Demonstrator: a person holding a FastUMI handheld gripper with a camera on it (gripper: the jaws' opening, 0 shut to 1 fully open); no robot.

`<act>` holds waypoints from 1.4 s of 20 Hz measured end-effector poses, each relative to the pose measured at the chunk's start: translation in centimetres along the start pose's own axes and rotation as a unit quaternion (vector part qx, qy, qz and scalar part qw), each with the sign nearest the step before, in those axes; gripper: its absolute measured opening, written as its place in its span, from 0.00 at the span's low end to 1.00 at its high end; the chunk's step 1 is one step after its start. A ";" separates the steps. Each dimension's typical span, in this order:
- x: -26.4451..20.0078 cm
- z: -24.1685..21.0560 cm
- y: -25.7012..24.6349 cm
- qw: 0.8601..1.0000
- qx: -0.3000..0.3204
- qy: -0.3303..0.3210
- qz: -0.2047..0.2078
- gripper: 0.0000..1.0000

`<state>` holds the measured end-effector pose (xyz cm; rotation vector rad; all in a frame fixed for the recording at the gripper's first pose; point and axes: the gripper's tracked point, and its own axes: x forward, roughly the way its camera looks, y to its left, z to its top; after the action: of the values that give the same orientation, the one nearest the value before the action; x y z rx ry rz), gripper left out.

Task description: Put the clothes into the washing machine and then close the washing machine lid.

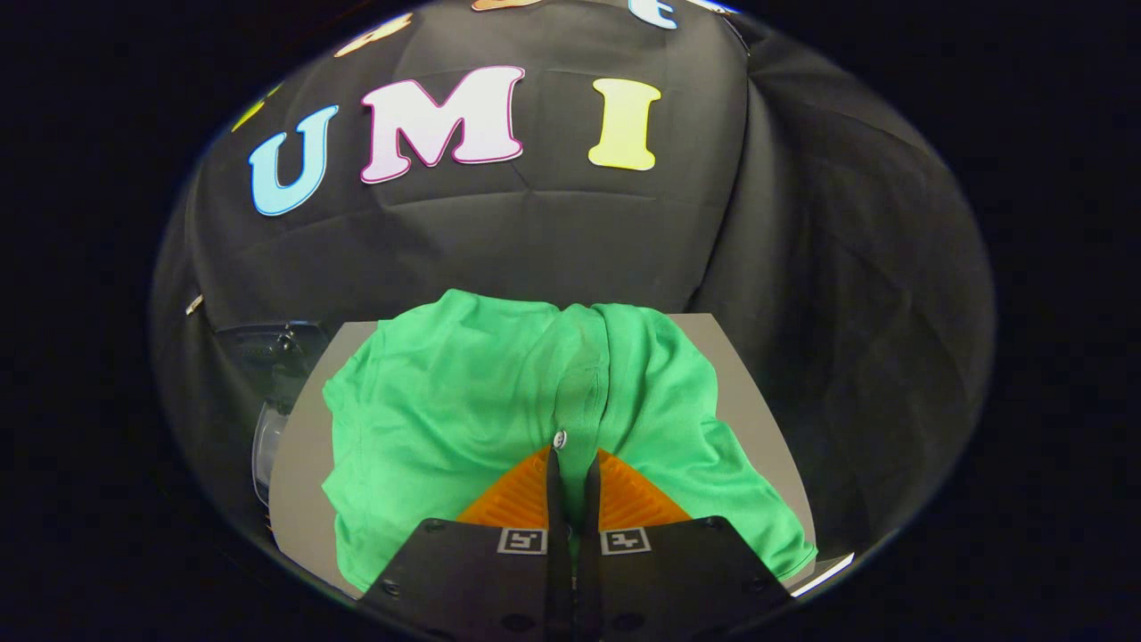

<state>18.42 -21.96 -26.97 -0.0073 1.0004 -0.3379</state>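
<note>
Gripper view: my claw point(570, 473) pinched on green shirt point(463, 401), both fingers point(521, 499) nearly together with placket fold between them (white button point(560, 439) just ahead of tips). Shirt spread over grey bench point(758, 392); dark machine point(272, 357) beside bench.

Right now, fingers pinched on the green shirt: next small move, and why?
Probably lift the hand-held gripper straight up. Its fingers look closed on a fold of the green shirt by its button placket, while the rest still lies spread on the grey table. Lifting would free the cloth before swinging towards the washing machine beside the table.
</note>
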 end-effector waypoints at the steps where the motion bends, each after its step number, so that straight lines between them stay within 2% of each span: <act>1: -0.2 0.1 0.1 1.000 0.001 -0.004 0.003 0.07; 4: -2.0 0.9 0.6 1.000 0.000 -0.028 0.015 0.07; 7: -5.8 4.4 1.9 0.996 0.016 -0.078 0.037 0.07; 11: -11.5 9.5 4.1 0.984 0.038 -0.158 0.075 0.07; 17: -19.7 14.5 9.4 0.963 0.026 -0.234 0.129 0.07; 23: -25.9 16.5 16.8 0.939 -0.025 -0.292 0.179 0.06; 28: -26.9 14.8 24.7 0.923 -0.064 -0.284 0.251 0.06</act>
<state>24.17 6.84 -0.73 0.0318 0.4162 0.1997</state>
